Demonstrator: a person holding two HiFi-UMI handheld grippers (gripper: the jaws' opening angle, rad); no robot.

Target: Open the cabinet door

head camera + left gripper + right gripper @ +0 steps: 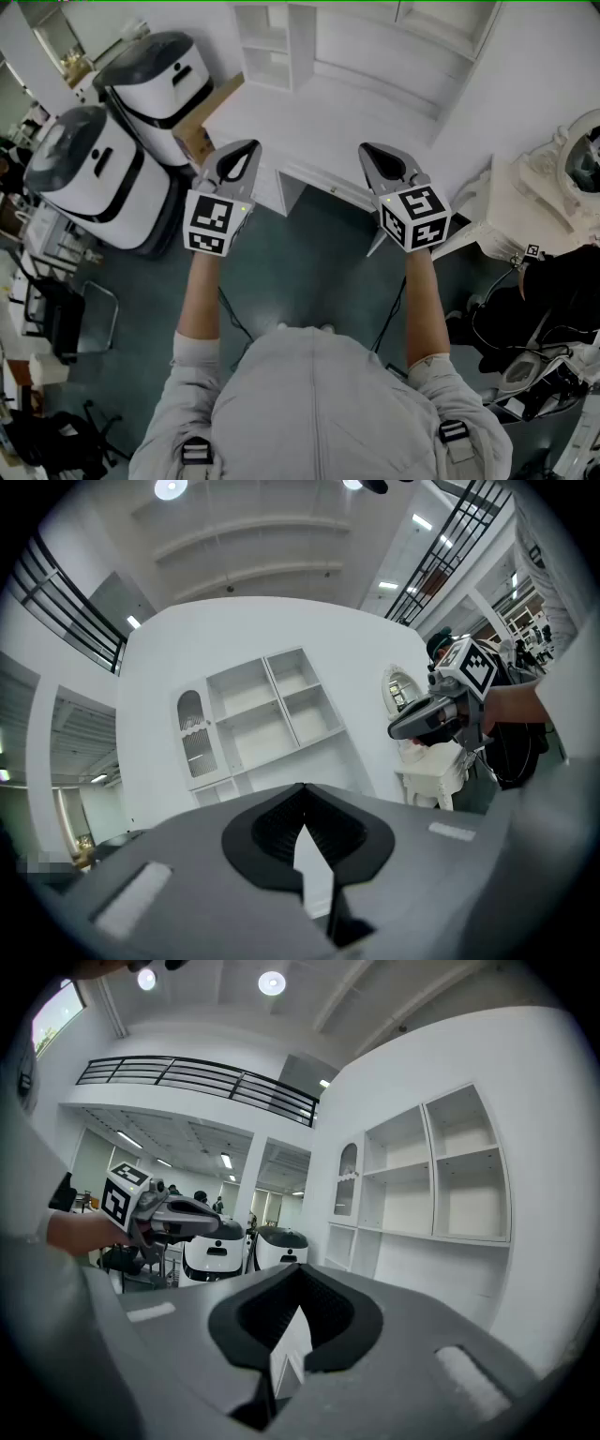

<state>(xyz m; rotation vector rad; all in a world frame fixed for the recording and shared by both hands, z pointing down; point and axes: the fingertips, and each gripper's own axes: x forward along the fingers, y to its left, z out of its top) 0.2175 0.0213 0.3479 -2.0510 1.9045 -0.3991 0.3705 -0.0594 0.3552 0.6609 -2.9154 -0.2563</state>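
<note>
Head view, cabinet (375, 94) beyond right hand-held gripper (366, 150)

The cabinet (300, 761) is tall and white and stands upright. It has open shelves (246, 705) in the middle. On the cabinet's left side is a thin door (190, 733) with a round top and a see-through front. It looks shut.
</note>
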